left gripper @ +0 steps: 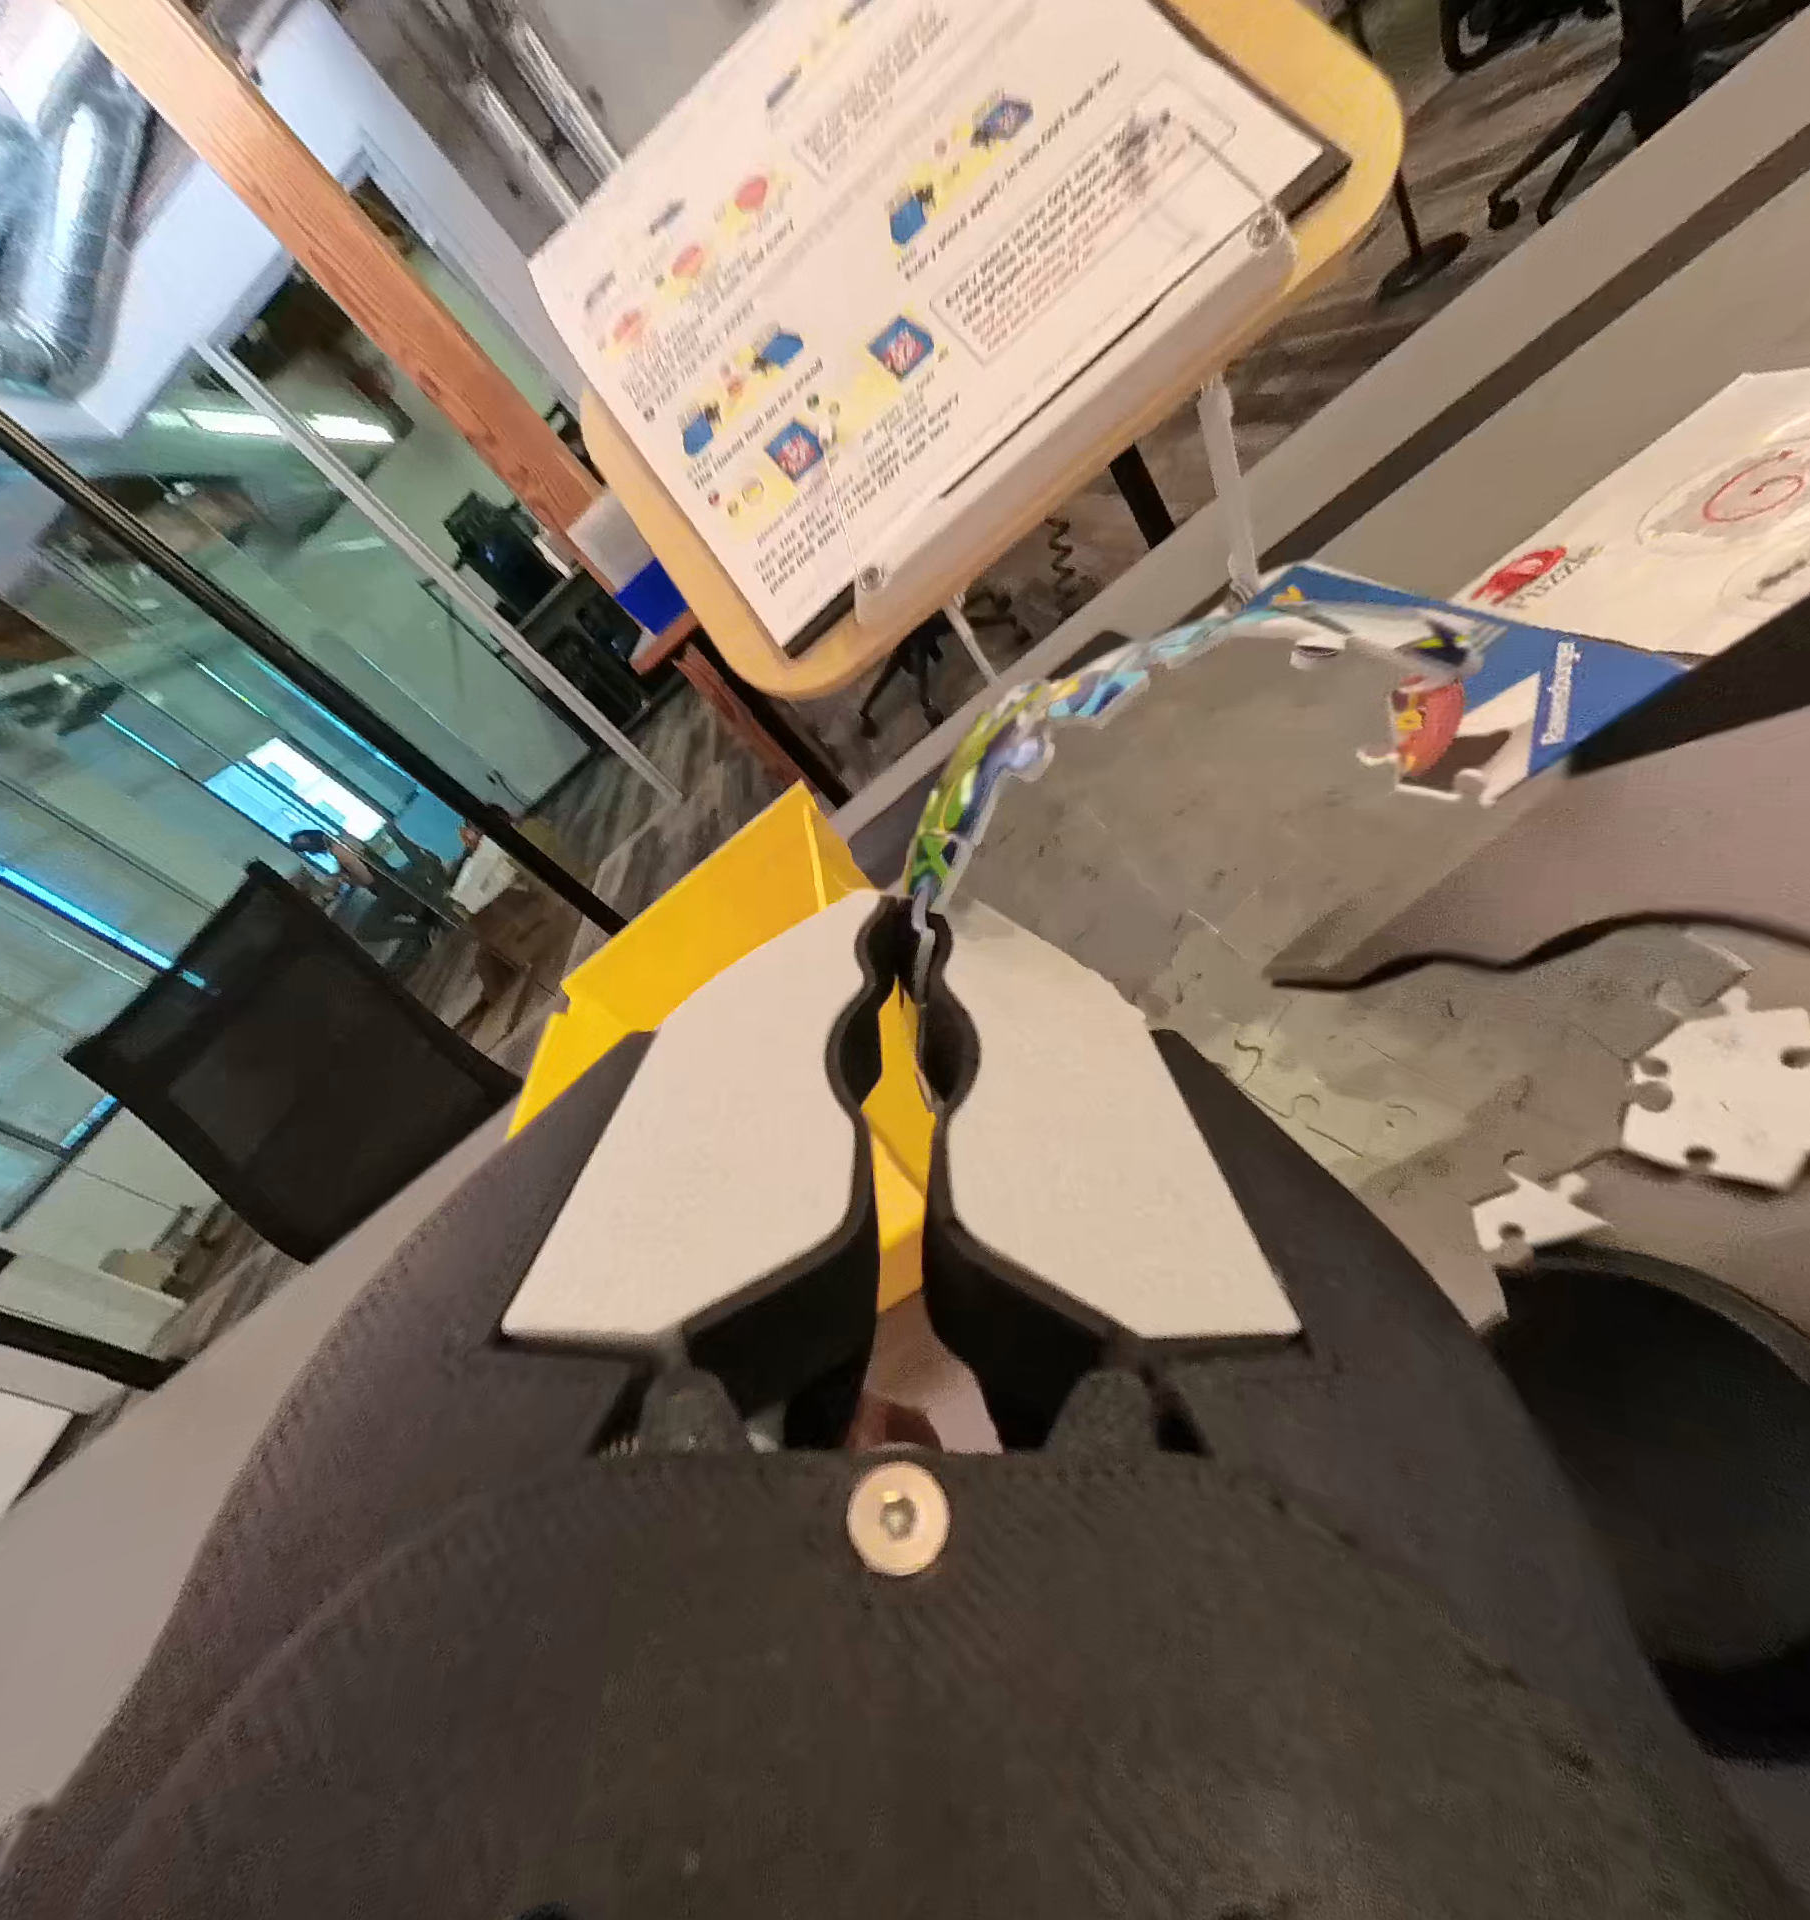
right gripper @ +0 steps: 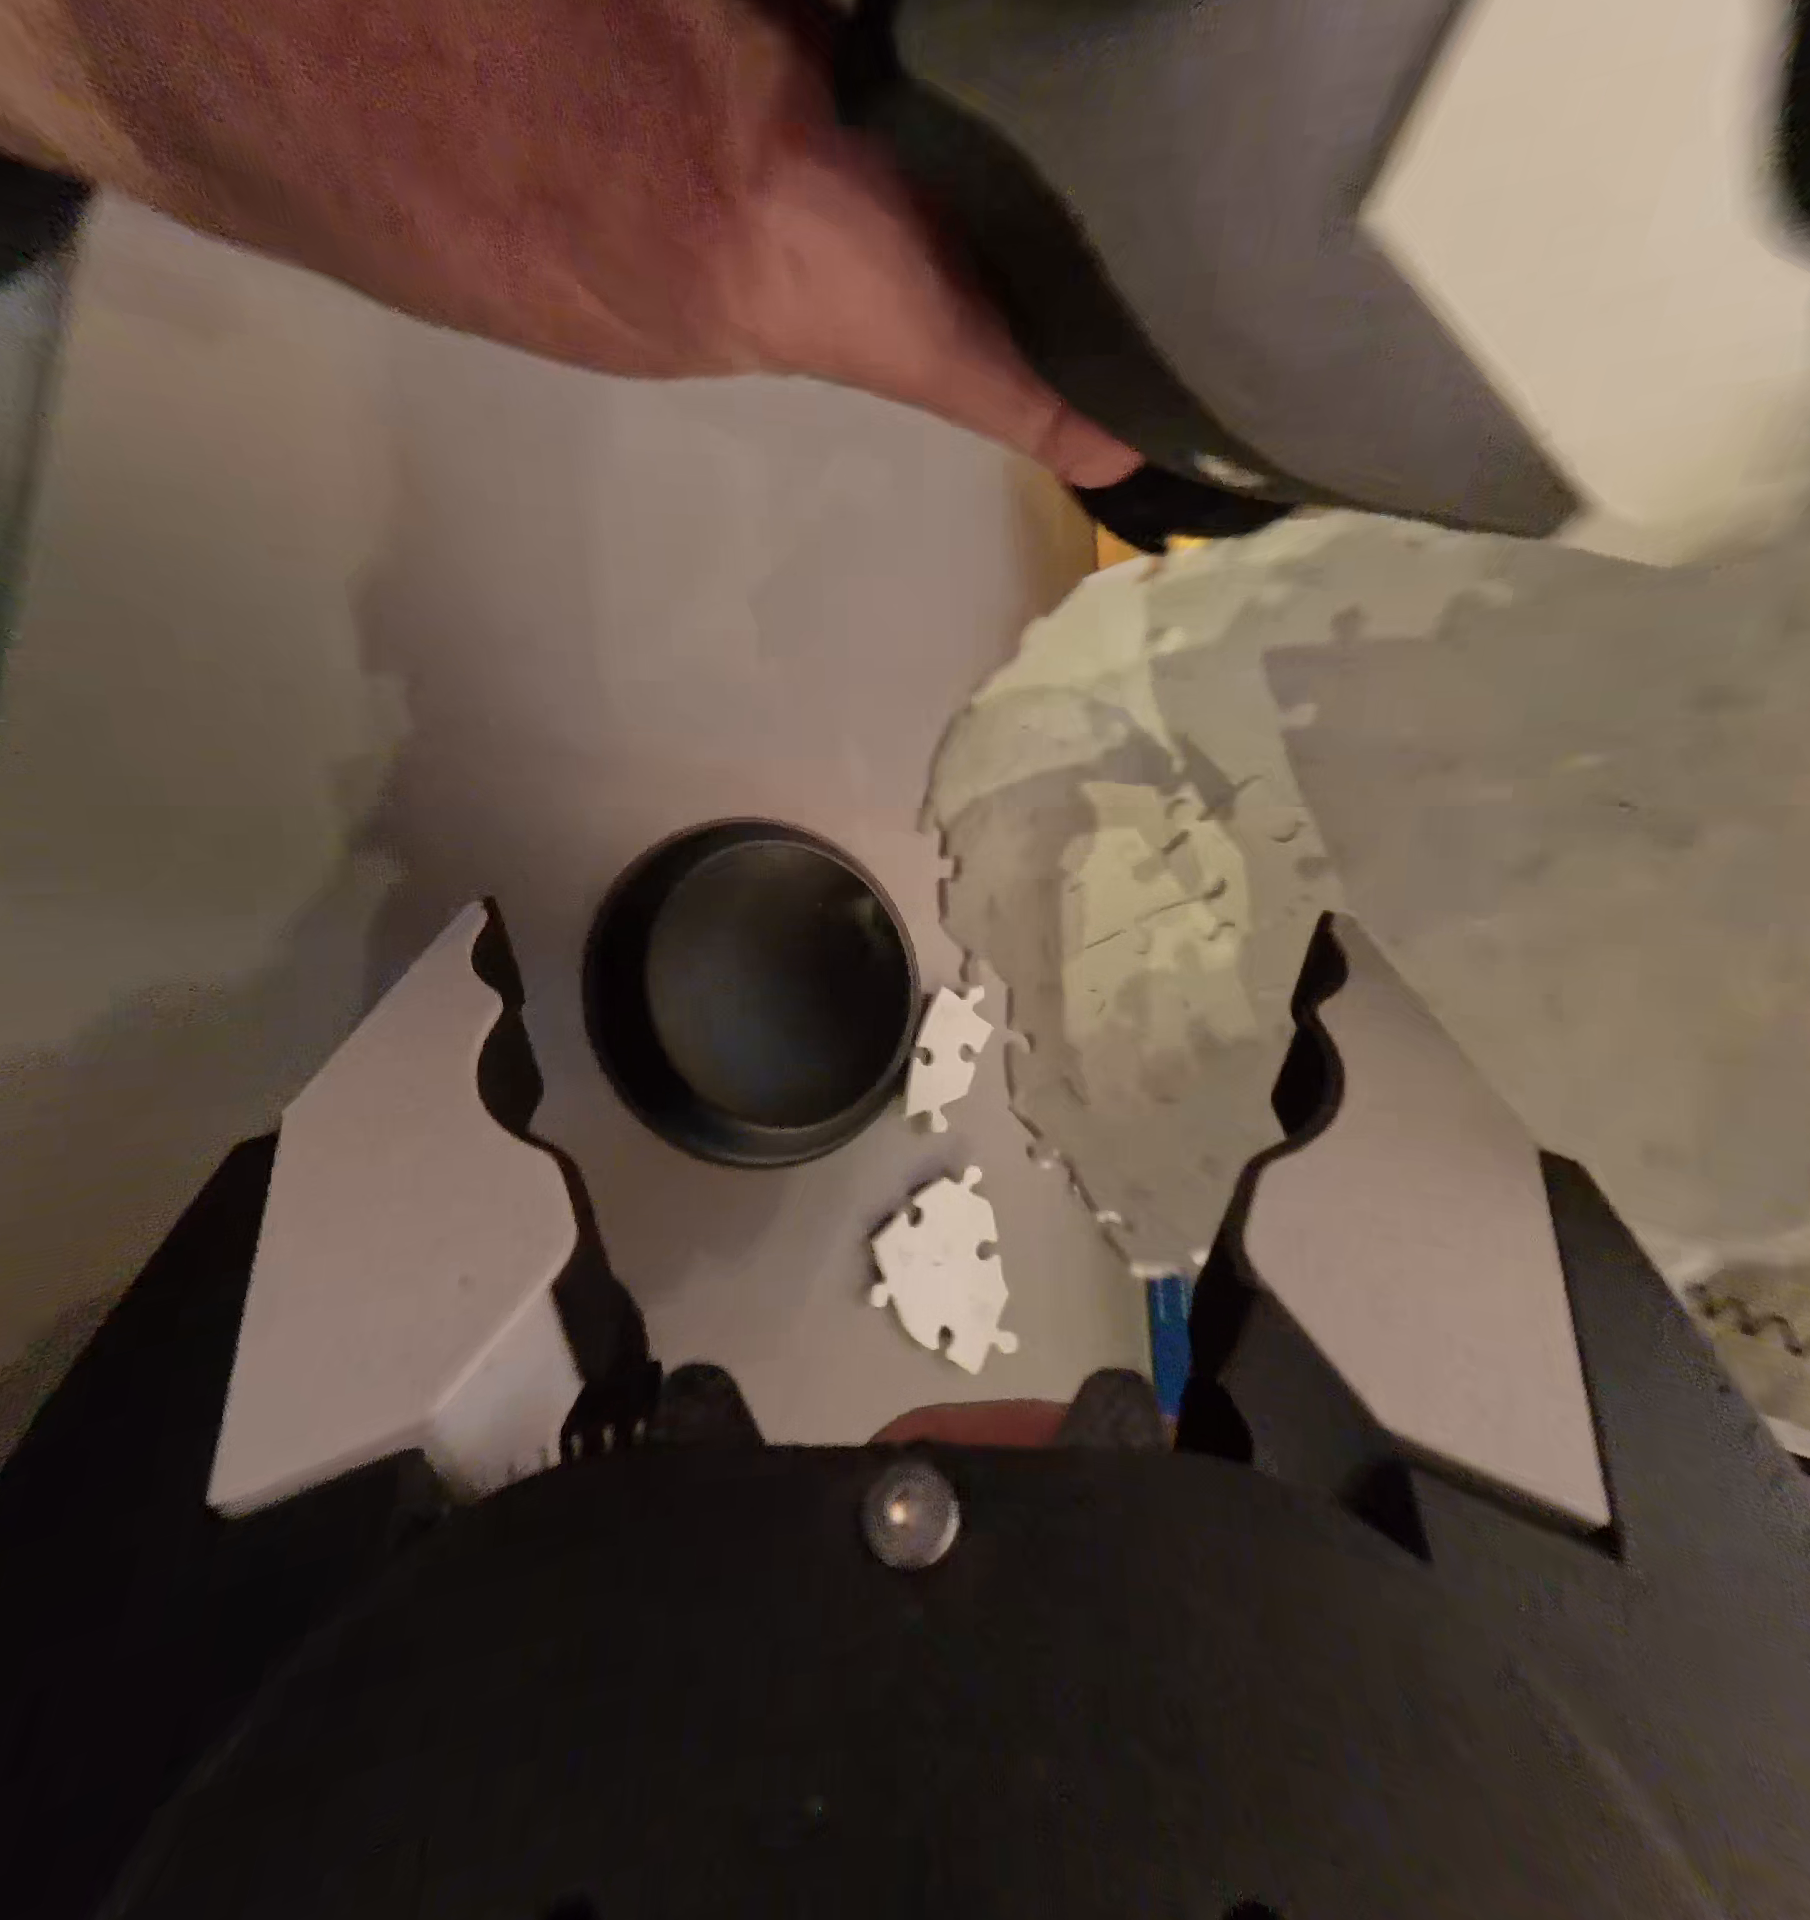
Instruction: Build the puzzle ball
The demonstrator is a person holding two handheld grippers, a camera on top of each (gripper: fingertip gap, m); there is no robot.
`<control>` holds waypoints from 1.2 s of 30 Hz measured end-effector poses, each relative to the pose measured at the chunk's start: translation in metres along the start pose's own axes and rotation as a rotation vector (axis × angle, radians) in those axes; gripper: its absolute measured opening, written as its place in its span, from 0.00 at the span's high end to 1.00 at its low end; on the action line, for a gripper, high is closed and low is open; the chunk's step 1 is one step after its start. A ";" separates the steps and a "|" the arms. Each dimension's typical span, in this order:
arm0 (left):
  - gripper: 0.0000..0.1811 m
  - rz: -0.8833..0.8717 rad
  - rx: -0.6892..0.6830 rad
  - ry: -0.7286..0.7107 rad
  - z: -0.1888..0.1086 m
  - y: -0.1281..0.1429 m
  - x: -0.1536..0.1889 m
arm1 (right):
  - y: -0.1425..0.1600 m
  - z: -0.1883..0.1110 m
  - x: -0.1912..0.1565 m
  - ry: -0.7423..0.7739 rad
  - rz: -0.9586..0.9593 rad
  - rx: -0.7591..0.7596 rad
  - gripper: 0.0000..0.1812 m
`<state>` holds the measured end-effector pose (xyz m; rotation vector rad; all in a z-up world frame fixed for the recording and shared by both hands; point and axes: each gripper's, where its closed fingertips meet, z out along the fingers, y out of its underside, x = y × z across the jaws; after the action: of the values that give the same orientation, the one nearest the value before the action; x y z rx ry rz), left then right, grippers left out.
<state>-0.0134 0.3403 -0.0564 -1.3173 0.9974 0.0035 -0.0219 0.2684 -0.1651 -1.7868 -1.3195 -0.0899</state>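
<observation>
The left hand-held gripper (left gripper: 906, 940) was clamped tight on the rim of the half-built puzzle ball (left gripper: 1140, 821), held up above the bench (right gripper: 257, 727) with its grey inside showing. The right hand-held gripper (right gripper: 906, 935) hung wide open and empty over a black ring stand (right gripper: 750, 987), with two loose white puzzle pieces (right gripper: 942, 1273) lying just beside the ring.
</observation>
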 end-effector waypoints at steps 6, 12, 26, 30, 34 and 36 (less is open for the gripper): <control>0.98 0.037 0.101 -0.014 0.001 -0.020 0.001 | 0.015 0.022 0.015 0.066 -0.088 -0.127 0.12; 0.98 0.044 0.138 -0.003 0.001 -0.021 0.008 | 0.027 0.026 0.015 0.025 -0.063 -0.183 0.12; 0.99 0.029 0.131 0.015 0.006 -0.003 0.019 | 0.037 0.017 -0.017 -0.141 -0.070 -0.200 0.33; 0.99 0.036 0.123 0.012 0.006 0.003 0.021 | 0.037 0.011 -0.022 -0.154 -0.071 -0.189 0.36; 0.98 0.056 0.114 -0.016 0.006 0.007 0.016 | 0.045 0.009 -0.030 -0.190 -0.073 -0.226 0.42; 0.99 0.070 0.119 -0.018 0.005 0.007 0.015 | 0.046 0.008 -0.032 -0.196 -0.091 -0.220 0.43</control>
<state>-0.0055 0.3385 -0.0716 -1.1719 1.0125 0.0092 -0.0029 0.2484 -0.2144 -1.9593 -1.5822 -0.1156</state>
